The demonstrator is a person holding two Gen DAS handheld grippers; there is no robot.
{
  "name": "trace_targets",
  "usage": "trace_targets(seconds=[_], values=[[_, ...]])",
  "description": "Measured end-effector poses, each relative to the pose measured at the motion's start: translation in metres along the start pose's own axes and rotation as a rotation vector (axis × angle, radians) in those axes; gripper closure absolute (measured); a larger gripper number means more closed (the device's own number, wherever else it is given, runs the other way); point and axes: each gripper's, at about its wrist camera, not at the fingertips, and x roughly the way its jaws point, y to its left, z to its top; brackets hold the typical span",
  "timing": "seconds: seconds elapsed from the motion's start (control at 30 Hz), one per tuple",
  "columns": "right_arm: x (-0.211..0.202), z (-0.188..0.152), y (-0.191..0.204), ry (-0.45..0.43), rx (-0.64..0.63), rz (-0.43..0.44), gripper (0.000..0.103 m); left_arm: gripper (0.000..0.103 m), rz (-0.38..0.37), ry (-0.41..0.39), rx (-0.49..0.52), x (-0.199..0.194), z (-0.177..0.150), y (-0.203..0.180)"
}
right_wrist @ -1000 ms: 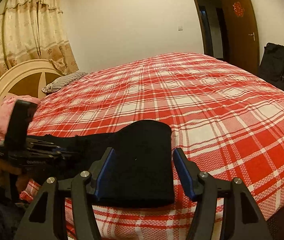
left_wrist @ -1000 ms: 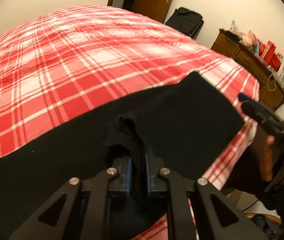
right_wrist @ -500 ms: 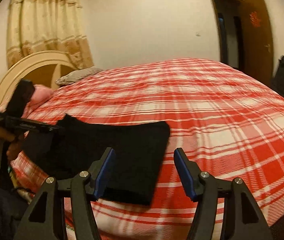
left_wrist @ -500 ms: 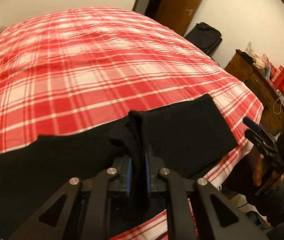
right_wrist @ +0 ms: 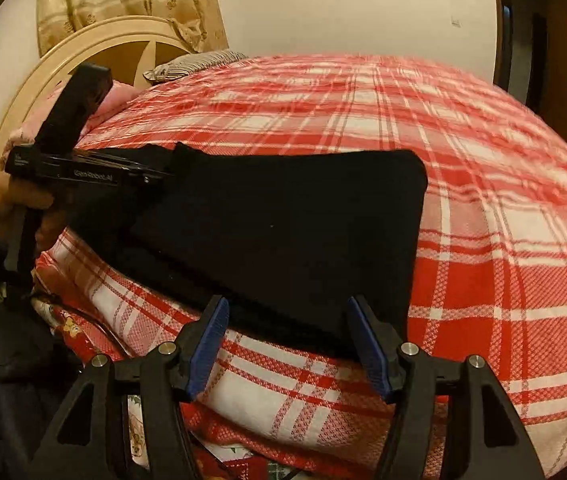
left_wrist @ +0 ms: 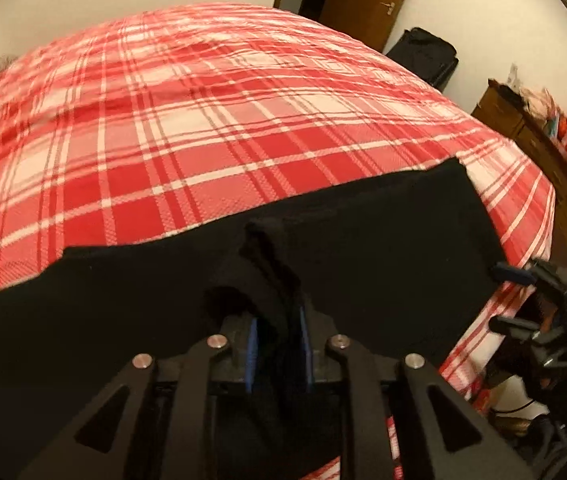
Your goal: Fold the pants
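Note:
Black pants lie folded along the near edge of a red plaid bed. My left gripper has a raised ridge of the black cloth between its blue pads. Its jaws are opening, and the pads stand a little off the cloth. In the right wrist view the pants form a dark slab, with the left gripper at their far left end. My right gripper hangs open over the pants' near edge, touching nothing. It shows at the right edge of the left wrist view as the right gripper.
A person's hand holds the left gripper. A cream headboard and a striped pillow are at the bed's head. A black suitcase and a wooden dresser stand beyond the bed's foot, beside a brown door.
The left gripper's pads have parted around the cloth ridge they pinched before. Both grippers have shifted along the bed edge and sunk a little; the right one has rolled.

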Motion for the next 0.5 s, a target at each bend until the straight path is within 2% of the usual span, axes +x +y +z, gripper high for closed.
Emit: trace_targets(seconds=[0.13, 0.2, 0.33, 0.4, 0.43, 0.5], values=[[-0.011, 0.011, 0.012, -0.038, -0.045, -0.02, 0.04, 0.066, 0.043, -0.031, 0.057, -0.011, -0.004, -0.005], [-0.017, 0.025, 0.013, -0.08, -0.042, -0.039, 0.04, 0.049, 0.057, -0.053, 0.076, -0.017, -0.005, -0.006], [0.002, 0.049, -0.006, -0.065, -0.006, -0.099, 0.04, 0.047, 0.066, -0.06, 0.065, -0.024, -0.008, 0.004], [0.029, 0.052, -0.025, 0.039, 0.057, -0.102, 0.039, 0.047, 0.072, -0.07, 0.05, -0.03, -0.01, 0.01], [0.038, 0.051, -0.032, 0.064, 0.081, -0.093, 0.039, 0.047, 0.075, -0.078, 0.042, -0.033, -0.011, 0.014], [0.031, 0.052, -0.034, 0.021, 0.091, -0.079, 0.039, 0.047, 0.087, -0.093, 0.023, -0.042, -0.013, 0.025]])
